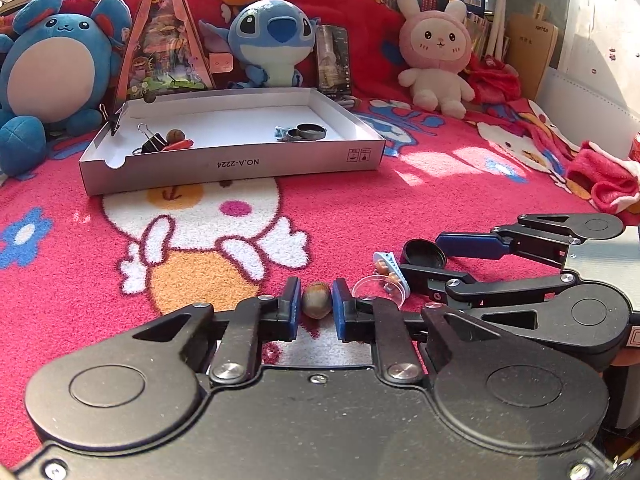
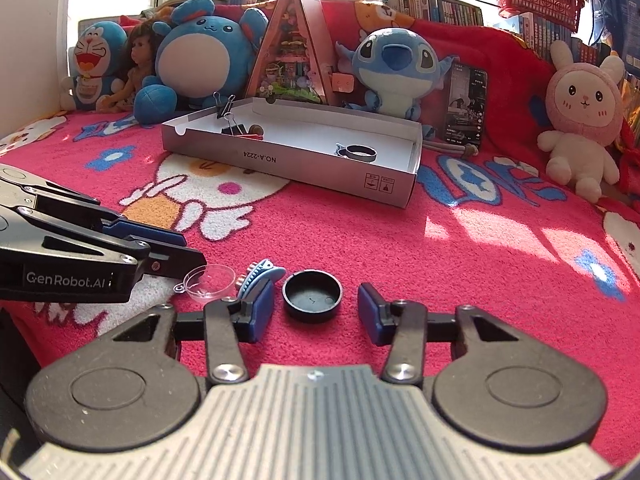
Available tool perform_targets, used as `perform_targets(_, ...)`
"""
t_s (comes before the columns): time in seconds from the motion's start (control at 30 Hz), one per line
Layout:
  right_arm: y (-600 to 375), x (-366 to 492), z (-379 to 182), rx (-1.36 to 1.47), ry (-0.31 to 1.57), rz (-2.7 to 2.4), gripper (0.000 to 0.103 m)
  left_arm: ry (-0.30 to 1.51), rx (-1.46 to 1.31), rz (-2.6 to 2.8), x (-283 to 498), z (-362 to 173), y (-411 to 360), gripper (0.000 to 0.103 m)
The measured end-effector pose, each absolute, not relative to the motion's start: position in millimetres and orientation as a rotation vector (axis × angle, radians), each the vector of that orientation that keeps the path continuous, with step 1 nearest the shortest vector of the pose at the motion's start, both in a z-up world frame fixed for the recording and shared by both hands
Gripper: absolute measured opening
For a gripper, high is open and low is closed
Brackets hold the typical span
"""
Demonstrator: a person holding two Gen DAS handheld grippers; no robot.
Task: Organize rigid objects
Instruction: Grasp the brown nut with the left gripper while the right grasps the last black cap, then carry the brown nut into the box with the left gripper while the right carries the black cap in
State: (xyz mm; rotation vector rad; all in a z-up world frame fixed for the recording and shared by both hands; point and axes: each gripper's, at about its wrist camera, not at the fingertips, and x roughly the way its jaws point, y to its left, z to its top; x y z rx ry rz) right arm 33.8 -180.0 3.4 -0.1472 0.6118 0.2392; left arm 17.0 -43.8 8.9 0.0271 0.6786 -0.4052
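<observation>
My left gripper [image 1: 316, 304] has its blue pads close around a brown nut [image 1: 316, 299] on the red blanket; small gaps show on both sides. My right gripper [image 2: 316, 312] is open around a black round cap [image 2: 312, 295], also seen in the left wrist view [image 1: 424, 254]. A clear plastic half-capsule [image 2: 209, 281] and a small blue comb-like toy [image 2: 260, 274] lie just left of the cap. The white cardboard box [image 1: 224, 164] at the back holds a black binder clip [image 1: 154, 142], another nut [image 1: 175, 135], a metal ring [image 1: 311, 131] and small pieces.
Plush toys line the back: a blue round one [image 1: 52, 76], Stitch [image 1: 272, 36] and a pink rabbit [image 1: 436, 52]. A triangular display case [image 1: 164, 40] and a phone [image 1: 333, 60] stand behind the box. A crumpled red cloth [image 1: 600, 176] lies at the right.
</observation>
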Motion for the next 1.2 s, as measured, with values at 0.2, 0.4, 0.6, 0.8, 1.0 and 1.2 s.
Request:
perform_targets(0.2, -181.9, 32.0, 5.9, -0.115, 0.583, 0.188, 0.038, 0.672, 0.036, -0.358, 20.3, 12.2, -41.2, 0.016)
perform_targets(0.4, -190.5, 35.9, 11.3, -0.084, 0.572, 0.152, 0.038, 0.668, 0.018, -0.319, 28.5, 17.3, -30.9, 0.016)
perform_targets(0.6, -189.7, 39.8, 13.2, -0.076, 0.57, 0.137, 0.038, 0.659, 0.001, -0.282, 34.5, 21.8, -20.5, 0.016)
perform_targets(0.8, -186.9, 46.3, 16.4, -0.066, 0.573, 0.13, 0.038, 0.648, -0.007, -0.259, 38.7, 26.9, -14.6, 0.016)
perform_targets(1.0, -186.4, 56.5, 22.0, -0.038, 0.577, 0.119, 0.038, 0.638, -0.014, -0.241, 45.5, 32.8, -9.9, 0.016)
perform_targets(1.2, -187.0, 70.0, 29.0, -0.009, 0.578, 0.103, 0.038, 0.602, -0.014, -0.217, 55.2, 43.9, -3.0, 0.016)
